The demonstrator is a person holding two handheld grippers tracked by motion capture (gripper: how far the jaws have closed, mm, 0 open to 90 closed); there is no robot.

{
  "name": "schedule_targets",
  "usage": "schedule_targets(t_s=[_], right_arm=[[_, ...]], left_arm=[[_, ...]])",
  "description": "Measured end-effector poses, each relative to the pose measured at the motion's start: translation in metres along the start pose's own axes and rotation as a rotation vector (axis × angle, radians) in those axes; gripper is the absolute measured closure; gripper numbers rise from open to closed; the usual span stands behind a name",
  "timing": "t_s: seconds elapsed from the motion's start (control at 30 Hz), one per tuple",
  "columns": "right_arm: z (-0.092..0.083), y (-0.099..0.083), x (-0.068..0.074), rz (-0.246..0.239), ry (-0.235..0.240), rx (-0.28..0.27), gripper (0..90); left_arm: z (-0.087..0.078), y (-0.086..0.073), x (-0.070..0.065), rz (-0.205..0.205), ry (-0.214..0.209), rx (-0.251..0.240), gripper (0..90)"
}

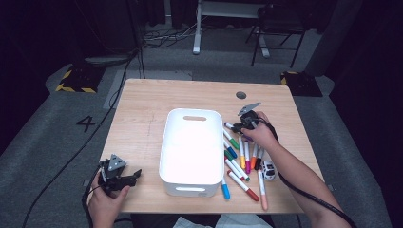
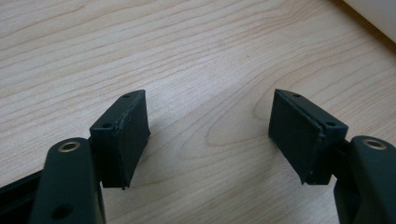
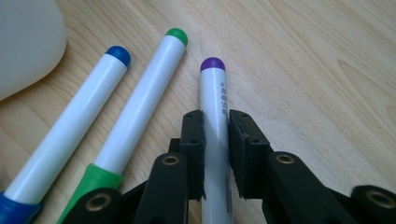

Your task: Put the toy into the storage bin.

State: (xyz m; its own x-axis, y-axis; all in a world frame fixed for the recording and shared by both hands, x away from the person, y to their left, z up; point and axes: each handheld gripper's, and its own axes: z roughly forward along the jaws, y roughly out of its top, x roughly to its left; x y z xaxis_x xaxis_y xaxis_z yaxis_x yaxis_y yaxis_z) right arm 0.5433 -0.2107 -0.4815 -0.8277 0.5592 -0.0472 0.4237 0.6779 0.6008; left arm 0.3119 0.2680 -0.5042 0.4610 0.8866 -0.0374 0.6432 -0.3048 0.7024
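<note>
Wooden counter [image 1: 142, 102], pale and bare toward the far edge. White bin [image 1: 192, 151] at its middle, nothing visible inside. Right of the bin, a loose fan of markers [image 1: 242, 164], with a small toy car [image 1: 269, 170] beside them. Left tongs [image 1: 137, 174] parked near the counter's front left corner, released, nothing between the pads but wood grain [image 2: 205, 130]. Right tongs [image 1: 239, 124] at the far end of the marker fan, clenched on the purple-capped marker [image 3: 215, 116], gripped across its white barrel while lying flat on the counter, just beside a green marker [image 3: 140, 107] and a blue marker [image 3: 79, 126].

Likely next: lifting that marker over into the bin. Risks as judged from here: smooth round barrel, held by a narrow strip of pad, so possible slipping or swivelling on the lift; grip seemingly off the barrel's middle, so a drooping end. Green neighbour close enough to be nudged and rolled. Bin wall near the path, so a low carry could clip its rim.
</note>
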Motion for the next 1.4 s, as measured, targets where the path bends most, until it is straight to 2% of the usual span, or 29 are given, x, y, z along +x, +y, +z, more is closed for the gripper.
schedule_targets(t_s=[0.03, 0.1, 0.13, 0.17, 0.23, 0.47, 0.53, 0.73, 1.03, 1.2, 1.27, 1.4], right_arm=[[0.001, -0.001, 0.000, 0.000, 0.002, -0.013, 76.6], [-0.001, -0.001, -0.001, 0.010, -0.003, -0.004, 76.7], [-0.002, -0.001, -0.002, -0.005, -0.015, -0.028, 76.7], [-0.005, -0.001, -0.003, -0.009, -0.026, -0.024, 76.7], [-0.009, 0.000, -0.005, 0.004, -0.028, -0.041, 76.8], [-0.030, 0.006, -0.006, 0.025, -0.012, -0.042, 76.8], [-0.035, 0.008, -0.004, 0.012, -0.010, -0.051, 76.8], [-0.057, 0.019, 0.009, 0.007, 0.015, -0.058, 76.8], [-0.094, 0.029, 0.029, 0.019, 0.052, -0.112, 76.9], [-0.114, 0.034, 0.040, -0.002, 0.074, -0.130, 76.8], [-0.122, 0.036, 0.046, 0.004, 0.087, -0.137, 76.8], [-0.135, 0.043, 0.057, -0.019, 0.106, -0.130, 76.8]], left_arm=[[0.000, 0.000, 0.000, 0.001, 0.005, 0.002, 29.2], [0.000, 0.000, 0.000, 0.000, 0.002, 0.002, 29.2], [0.000, 0.000, 0.000, 0.001, 0.001, 0.002, 29.2], [0.000, 0.000, 0.000, 0.001, 0.004, 0.002, 29.2], [0.000, 0.000, 0.000, 0.000, 0.002, 0.002, 29.2], [0.000, 0.000, 0.000, 0.001, 0.002, 0.002, 29.2], [0.000, 0.000, 0.000, 0.000, 0.002, 0.002, 29.2], [0.000, 0.000, 0.000, -0.001, 0.007, 0.001, 29.2], [0.003, 0.003, -0.002, -0.014, 0.019, -0.004, 29.2], [0.004, 0.004, -0.001, -0.004, 0.020, -0.004, 29.2], [0.005, 0.005, -0.001, -0.004, 0.016, -0.004, 29.2], [0.005, 0.005, -0.002, -0.009, 0.020, -0.001, 29.2]])
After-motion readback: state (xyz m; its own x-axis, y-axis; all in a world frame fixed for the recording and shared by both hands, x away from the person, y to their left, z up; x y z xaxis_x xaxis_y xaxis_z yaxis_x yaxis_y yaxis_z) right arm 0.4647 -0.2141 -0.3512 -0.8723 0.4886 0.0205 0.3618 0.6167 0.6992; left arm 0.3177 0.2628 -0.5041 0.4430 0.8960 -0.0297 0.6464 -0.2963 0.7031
